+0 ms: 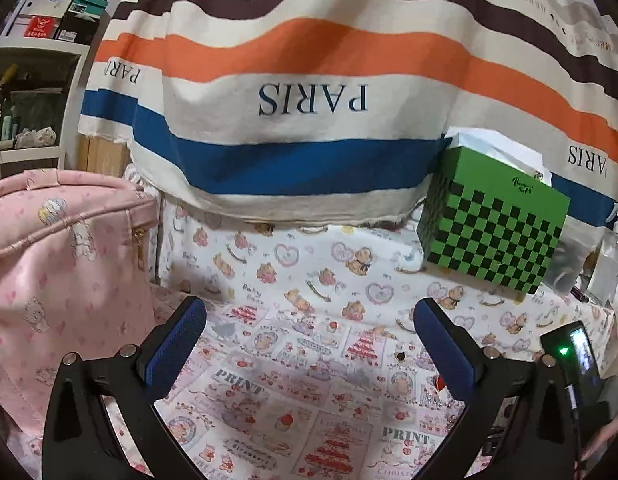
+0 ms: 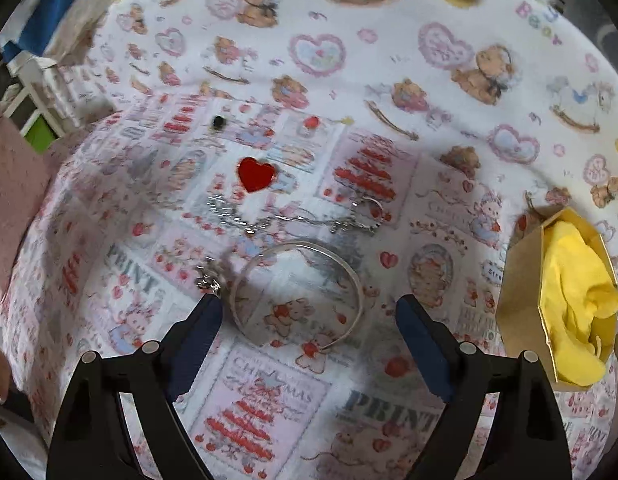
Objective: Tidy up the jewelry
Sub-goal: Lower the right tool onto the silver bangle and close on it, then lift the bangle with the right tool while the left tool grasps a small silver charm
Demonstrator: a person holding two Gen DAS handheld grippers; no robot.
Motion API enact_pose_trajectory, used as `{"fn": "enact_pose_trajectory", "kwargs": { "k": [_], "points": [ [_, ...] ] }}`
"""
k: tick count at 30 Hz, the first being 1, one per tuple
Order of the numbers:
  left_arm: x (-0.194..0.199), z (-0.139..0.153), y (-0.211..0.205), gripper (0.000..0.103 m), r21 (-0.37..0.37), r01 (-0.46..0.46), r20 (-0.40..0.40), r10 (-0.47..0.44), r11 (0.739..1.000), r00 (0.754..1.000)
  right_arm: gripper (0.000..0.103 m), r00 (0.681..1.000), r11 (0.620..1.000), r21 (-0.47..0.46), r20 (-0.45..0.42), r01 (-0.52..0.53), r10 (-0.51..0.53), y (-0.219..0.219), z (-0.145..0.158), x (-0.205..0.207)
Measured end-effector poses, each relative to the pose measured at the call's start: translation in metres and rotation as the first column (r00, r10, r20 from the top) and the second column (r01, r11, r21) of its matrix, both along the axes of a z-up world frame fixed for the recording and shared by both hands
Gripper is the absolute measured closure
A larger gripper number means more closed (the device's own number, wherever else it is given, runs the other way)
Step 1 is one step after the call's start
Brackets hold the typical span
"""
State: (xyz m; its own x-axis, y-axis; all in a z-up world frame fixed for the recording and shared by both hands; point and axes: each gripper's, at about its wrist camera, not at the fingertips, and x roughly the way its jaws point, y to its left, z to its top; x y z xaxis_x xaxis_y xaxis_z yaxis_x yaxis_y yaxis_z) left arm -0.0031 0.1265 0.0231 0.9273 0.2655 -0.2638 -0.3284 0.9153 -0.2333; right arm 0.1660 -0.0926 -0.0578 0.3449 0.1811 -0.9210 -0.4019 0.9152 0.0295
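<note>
- Silver bangle [image 2: 299,294] flat on the printed cloth [image 2: 389,60], dead ahead of the right gripper [image 2: 309,320] and lying mostly between its two blue pads, near rim just beyond the tips.
- Right jaws spread wide, holding nothing; left pad tip just beside the bangle's left edge, right pad tip a little clear of its right edge.
- No long axis to speak of on the open hoop; gap in the ring toward the lower right, near a small ball end.
- Small silver charm [image 2: 209,278] touching or almost touching the left pad tip, contact hard to call through the blur.
- Further out along the same line: silver chain [image 2: 293,220] strung left to right across the cloth, then red heart [image 2: 256,174], then a dark bead [image 2: 218,121].
- Brown paper box [image 2: 525,280] with yellow lining [image 2: 577,292] off to the right of the right jaws, well beside the bangle, mouth open; a likely home for the pieces, by judgement only.
- Left gripper [image 1: 309,340] likewise wide open and empty, aimed across the cloth at a green checked box [image 1: 493,232] and a pink bag [image 1: 61,248]; only a speck of red and some sparkle low at its right.
- Right hand plainly nearer the bangle; likely needs a short advance and a pinch on one rim rather than across the hoop.
</note>
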Motion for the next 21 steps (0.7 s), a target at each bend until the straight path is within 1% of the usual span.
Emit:
{"fn": "enact_pose_trajectory", "kwargs": {
  "k": [2,4,6,8,11,13,15,17,18,20,21],
  "points": [
    [-0.001,0.001,-0.003,0.0,0.009,0.0,0.003,0.0,1.0,1.0,0.012,1.0,1.0,0.011,0.001,0.013,-0.013,-0.001,-0.001,0.002],
    [0.0,0.001,-0.005,0.0,0.019,-0.002,-0.004,0.002,1.0,1.0,0.017,1.0,1.0,0.013,0.015,0.005,-0.006,0.001,-0.002,0.002],
    [0.0,0.0,-0.008,0.0,0.031,-0.002,-0.008,0.002,1.0,1.0,0.032,0.999,1.0,0.019,0.032,0.006,-0.006,0.004,-0.002,0.002],
    [0.003,-0.001,-0.011,0.0,0.044,-0.004,-0.024,0.005,0.999,1.0,0.032,0.999,1.0,0.024,0.032,0.006,-0.006,0.002,0.001,0.0],
    [0.008,-0.004,-0.016,0.0,0.05,0.023,-0.052,-0.021,0.999,0.998,0.032,0.999,0.998,0.058,0.039,0.018,-0.02,-0.01,0.005,-0.009],
    [0.012,-0.007,-0.021,0.0,0.064,0.039,-0.086,-0.034,0.997,0.996,0.032,0.997,0.994,0.099,0.057,0.042,-0.048,-0.026,0.013,-0.019],
    [0.017,-0.008,-0.027,0.0,0.067,0.078,-0.119,-0.069,0.995,0.99,0.032,0.991,0.987,0.148,0.105,0.063,-0.079,-0.05,0.024,-0.034],
    [0.027,-0.011,-0.036,0.0,0.053,0.146,-0.183,-0.134,0.988,0.974,0.032,0.982,0.976,0.204,0.156,0.071,-0.104,-0.067,0.037,-0.044],
    [0.034,-0.013,-0.041,0.001,0.04,0.176,-0.229,-0.163,0.984,0.96,0.032,0.976,0.969,0.235,0.18,0.076,-0.121,-0.076,0.043,-0.049],
    [0.049,-0.017,-0.055,0.007,-0.007,0.232,-0.323,-0.222,0.973,0.92,0.032,0.968,0.958,0.276,0.206,0.083,-0.143,-0.089,0.055,-0.053],
    [0.056,-0.019,-0.062,0.013,-0.039,0.264,-0.356,-0.26,0.964,0.898,0.032,0.967,0.955,0.285,0.211,0.082,-0.145,-0.094,0.059,-0.054]
  ]
}}
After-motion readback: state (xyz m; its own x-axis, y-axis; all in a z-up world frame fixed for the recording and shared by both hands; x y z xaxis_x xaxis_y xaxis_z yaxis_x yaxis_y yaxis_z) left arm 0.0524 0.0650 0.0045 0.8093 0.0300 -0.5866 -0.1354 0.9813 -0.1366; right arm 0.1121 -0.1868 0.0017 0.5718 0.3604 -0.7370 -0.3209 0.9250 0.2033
